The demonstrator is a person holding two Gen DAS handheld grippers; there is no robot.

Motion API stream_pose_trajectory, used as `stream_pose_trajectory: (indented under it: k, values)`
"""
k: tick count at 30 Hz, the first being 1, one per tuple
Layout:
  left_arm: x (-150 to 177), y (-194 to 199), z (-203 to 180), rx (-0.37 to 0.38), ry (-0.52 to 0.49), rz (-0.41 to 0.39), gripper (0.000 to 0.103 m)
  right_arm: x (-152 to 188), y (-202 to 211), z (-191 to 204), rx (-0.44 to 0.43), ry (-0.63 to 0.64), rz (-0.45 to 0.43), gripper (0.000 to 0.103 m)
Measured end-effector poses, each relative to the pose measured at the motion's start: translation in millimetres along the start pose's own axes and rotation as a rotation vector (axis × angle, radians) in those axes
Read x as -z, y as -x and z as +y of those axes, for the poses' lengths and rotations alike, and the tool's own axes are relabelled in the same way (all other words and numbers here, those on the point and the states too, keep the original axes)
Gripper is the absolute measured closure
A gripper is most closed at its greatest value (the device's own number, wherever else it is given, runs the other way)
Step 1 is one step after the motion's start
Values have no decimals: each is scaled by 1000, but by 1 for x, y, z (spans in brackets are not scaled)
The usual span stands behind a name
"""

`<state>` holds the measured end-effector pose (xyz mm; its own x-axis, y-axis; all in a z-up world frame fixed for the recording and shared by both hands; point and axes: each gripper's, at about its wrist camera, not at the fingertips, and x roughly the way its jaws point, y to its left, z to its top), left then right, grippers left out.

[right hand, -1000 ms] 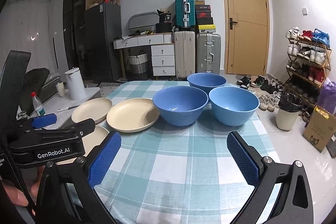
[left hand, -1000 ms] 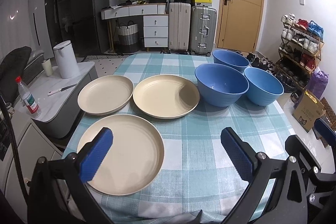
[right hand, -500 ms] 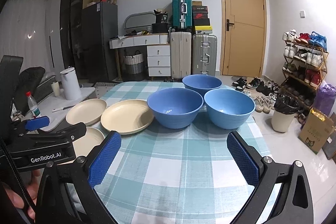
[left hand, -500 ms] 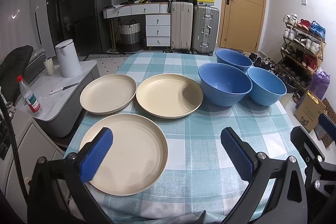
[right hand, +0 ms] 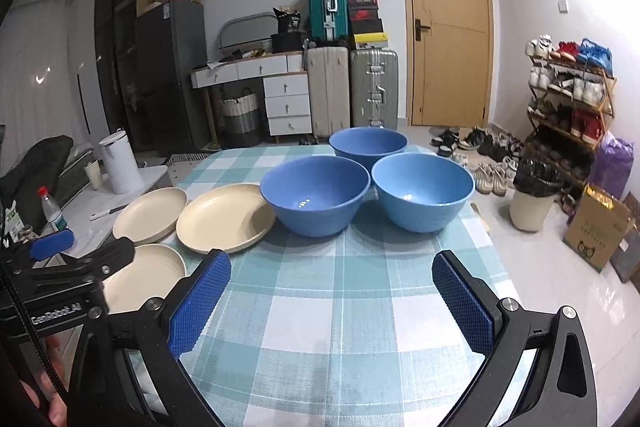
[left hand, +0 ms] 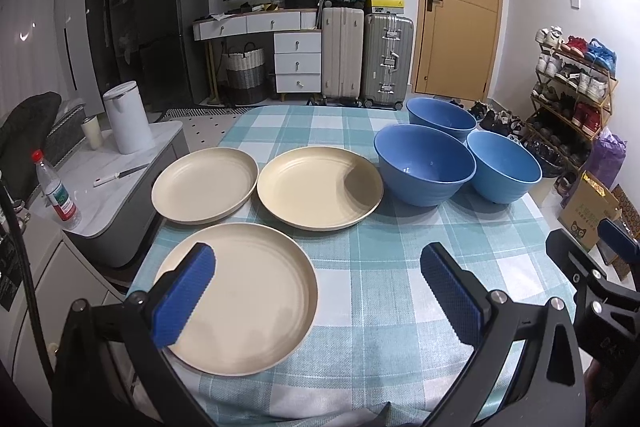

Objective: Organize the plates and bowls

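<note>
Left gripper (left hand: pixel 320 295) jaws spread wide, right gripper (right hand: pixel 330 301) likewise — both empty

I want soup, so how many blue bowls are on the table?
3: near left bowl, near right bowl, far bowl behind them. All sit right of the plates; none looks hidden.

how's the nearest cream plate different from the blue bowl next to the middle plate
The nearest cream plate is flat and shallow; the blue bowl is deep with tall sloping walls. The plate is cream, the bowl blue. The plate lies at the table's near left corner, partly under the left tool, while the bowl sits farther back, close beside two other bowls. Both are round, empty and upright on the checked cloth.
</note>
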<state>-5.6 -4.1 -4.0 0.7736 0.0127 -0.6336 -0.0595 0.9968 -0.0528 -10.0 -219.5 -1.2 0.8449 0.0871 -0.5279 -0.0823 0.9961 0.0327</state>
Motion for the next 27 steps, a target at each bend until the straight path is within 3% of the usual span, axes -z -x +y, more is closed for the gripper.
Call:
stream_pose_trajectory:
  k: [4,8,11,13,17,21,23,27]
  values:
    - [-1,2,-1,51,-17,-11,0,-2,-3,-1,16,16,-12,0]
    - [-6,4,1,-2,-44,-28,0,-6,-5,8,8,58,-35,0]
    - [-13,-1,5,-61,-100,-22,0,-12,-4,14,-51,80,-54,0]
    - [-18,-4,13,-59,-101,-17,0,-20,-3,19,-92,92,-63,0]
    - [-33,-8,49,1,1,-20,0,-49,-9,37,-174,137,-68,0]
    - [-50,-18,89,-52,63,-35,0,-81,-22,65,-286,193,-56,0]
    - [-58,-31,118,-72,118,-2,0,-100,-33,82,-373,216,-28,0]
    - [-67,-63,166,-39,200,69,0,-139,-61,120,-493,260,15,0]
